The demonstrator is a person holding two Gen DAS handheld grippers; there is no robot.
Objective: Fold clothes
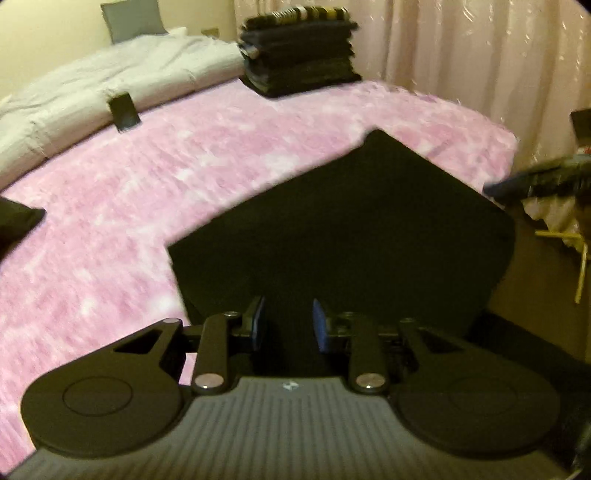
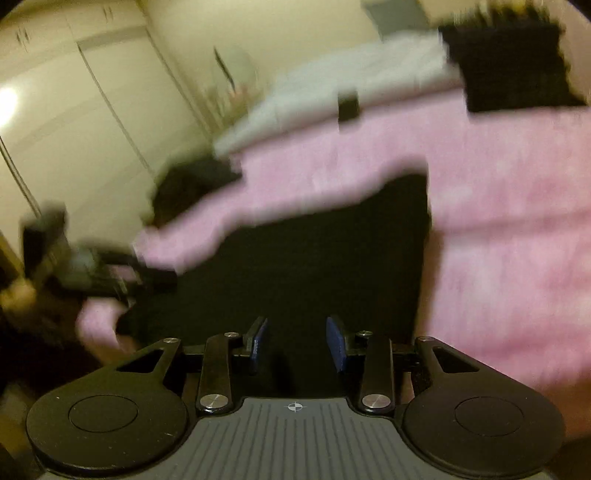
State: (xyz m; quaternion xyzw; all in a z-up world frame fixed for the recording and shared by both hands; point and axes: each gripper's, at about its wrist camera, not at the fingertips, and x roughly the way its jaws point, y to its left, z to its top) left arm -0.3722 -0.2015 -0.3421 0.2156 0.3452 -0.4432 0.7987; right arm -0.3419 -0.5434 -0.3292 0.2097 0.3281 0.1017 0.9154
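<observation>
A folded black garment (image 1: 351, 229) lies on the pink fuzzy bed cover (image 1: 166, 177), near its front right corner. My left gripper (image 1: 288, 325) is open just above the garment's near edge, blue pads apart, nothing between them. In the right wrist view, which is blurred by motion, the same black garment (image 2: 314, 258) lies ahead of my right gripper (image 2: 297, 343), which is open and empty over its near edge. The right gripper also shows at the right edge of the left wrist view (image 1: 535, 179). A stack of folded dark clothes (image 1: 299, 51) stands at the far edge of the bed.
A white duvet (image 1: 92, 92) and grey pillow (image 1: 131, 18) lie at the back left. A small black box (image 1: 123, 110) sits on the cover. Another dark garment (image 1: 14, 221) lies at the left edge. Curtains (image 1: 480, 55) hang behind; wardrobe doors (image 2: 74, 110) stand to the left.
</observation>
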